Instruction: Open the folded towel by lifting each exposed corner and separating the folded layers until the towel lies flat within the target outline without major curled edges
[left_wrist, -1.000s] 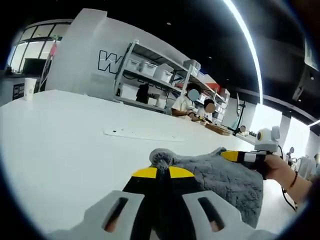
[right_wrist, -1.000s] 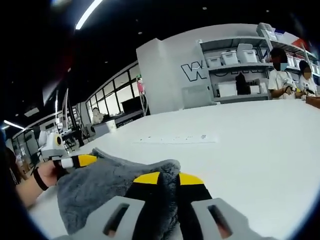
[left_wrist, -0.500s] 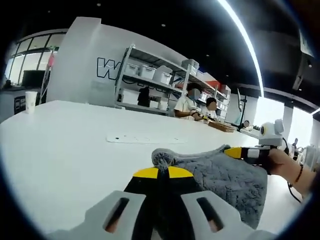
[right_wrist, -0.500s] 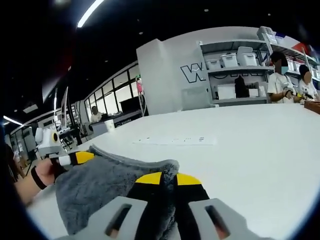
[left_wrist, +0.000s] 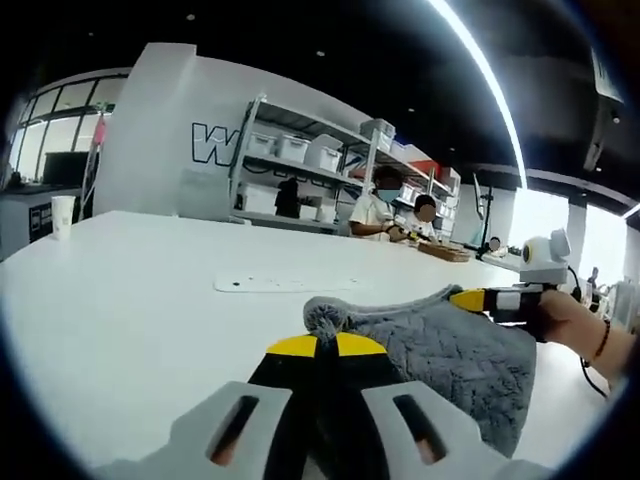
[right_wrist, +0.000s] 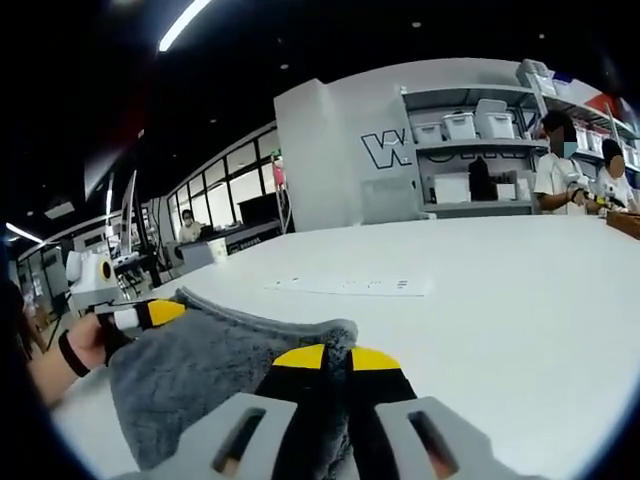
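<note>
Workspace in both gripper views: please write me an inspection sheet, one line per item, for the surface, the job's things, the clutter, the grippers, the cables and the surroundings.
Surface: large white table, smooth, bare around the work.
Job's things: fluffy grey towel, held up between both grippers, not lying flat; target outline: nothing seen.
Clutter: thin flat white sheet lying further back on the table; white paper cup at its far edge.
Grippers: left gripper shut on one towel corner; right gripper shut on another.
Cables: nothing seen.
Surroundings: metal shelving with white storage boxes, people seated at the table's far end, long ceiling light strip.
</note>
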